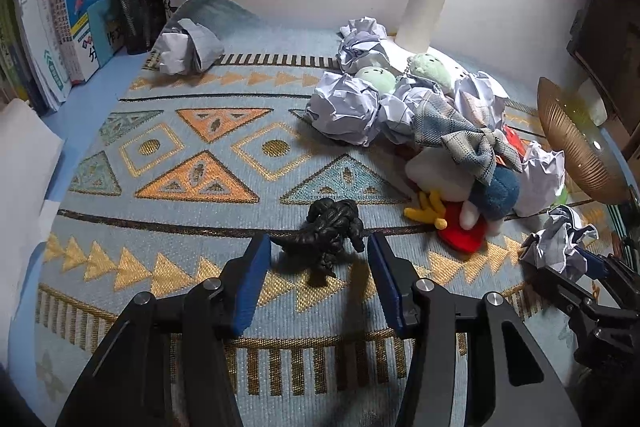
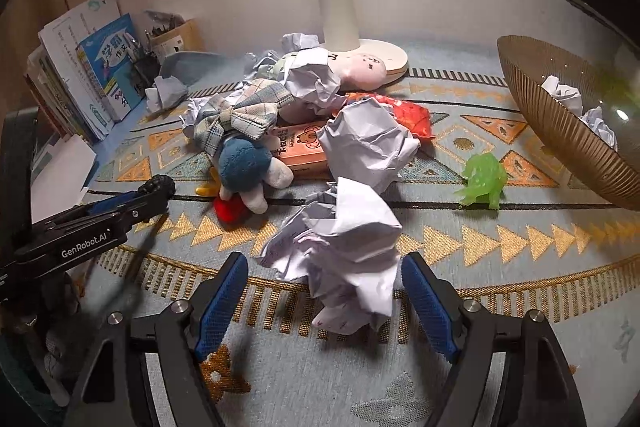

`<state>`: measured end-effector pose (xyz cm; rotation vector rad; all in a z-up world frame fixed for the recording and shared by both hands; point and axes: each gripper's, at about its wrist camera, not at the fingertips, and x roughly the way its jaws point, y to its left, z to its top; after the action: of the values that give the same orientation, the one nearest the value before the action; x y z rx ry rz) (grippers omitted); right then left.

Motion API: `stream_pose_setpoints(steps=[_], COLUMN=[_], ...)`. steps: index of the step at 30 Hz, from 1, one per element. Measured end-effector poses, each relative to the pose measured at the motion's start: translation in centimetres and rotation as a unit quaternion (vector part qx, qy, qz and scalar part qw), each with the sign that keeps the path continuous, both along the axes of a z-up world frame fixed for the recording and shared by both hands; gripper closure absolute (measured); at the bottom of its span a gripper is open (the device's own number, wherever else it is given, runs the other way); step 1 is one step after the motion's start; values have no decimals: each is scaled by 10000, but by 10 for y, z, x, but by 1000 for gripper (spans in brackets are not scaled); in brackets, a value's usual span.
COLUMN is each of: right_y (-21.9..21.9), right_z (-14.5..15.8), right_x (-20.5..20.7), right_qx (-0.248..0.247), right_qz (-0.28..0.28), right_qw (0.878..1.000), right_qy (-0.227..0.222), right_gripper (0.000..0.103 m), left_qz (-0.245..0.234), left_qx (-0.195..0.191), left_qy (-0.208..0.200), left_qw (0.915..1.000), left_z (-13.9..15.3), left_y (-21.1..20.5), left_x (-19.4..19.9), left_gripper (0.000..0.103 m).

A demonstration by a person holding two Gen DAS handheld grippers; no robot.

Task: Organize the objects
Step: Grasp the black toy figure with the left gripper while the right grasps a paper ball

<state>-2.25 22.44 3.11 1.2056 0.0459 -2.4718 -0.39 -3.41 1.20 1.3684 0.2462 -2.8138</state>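
My left gripper [image 1: 318,247] is open, its jaws on either side of a black toy dinosaur [image 1: 330,231] that stands on the patterned cloth [image 1: 200,155]. My right gripper [image 2: 324,271] is open around a crumpled paper ball [image 2: 340,251] that lies between its blue pads without visible contact. The right gripper and that paper ball [image 1: 556,243] also show at the right edge of the left wrist view. The left gripper [image 2: 152,193] with the dinosaur shows at the left of the right wrist view.
A pile of paper balls [image 1: 344,107], a plush toy [image 2: 244,163], a plaid bow [image 2: 240,115], an orange box [image 2: 300,147] and a red packet [image 2: 408,115] lies mid-table. A green toy [image 2: 482,183], a ribbed bowl [image 2: 560,135] with paper, a lamp base [image 2: 340,19], books [image 1: 84,7] and a pen holder [image 1: 140,15] stand around.
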Motion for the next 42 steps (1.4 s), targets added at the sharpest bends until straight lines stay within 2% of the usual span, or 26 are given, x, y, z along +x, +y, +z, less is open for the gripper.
stream_pose_setpoints(steps=[4, 20, 42], right_y=[-2, -2, 0], right_z=[0, -2, -5], right_x=[0, 0, -2], right_qx=[57, 73, 2], right_qz=[-27, -63, -71], right_qw=[10000, 10000, 9999], right_qy=[36, -11, -93], right_gripper=[37, 37, 34], left_qz=[5, -13, 29], left_qx=[-91, -202, -144], left_qy=[-1, 21, 22], left_qw=[10000, 9998, 9999], left_z=[-1, -1, -2], left_y=[4, 8, 6], left_x=[-2, 0, 1], left_gripper=[56, 50, 43])
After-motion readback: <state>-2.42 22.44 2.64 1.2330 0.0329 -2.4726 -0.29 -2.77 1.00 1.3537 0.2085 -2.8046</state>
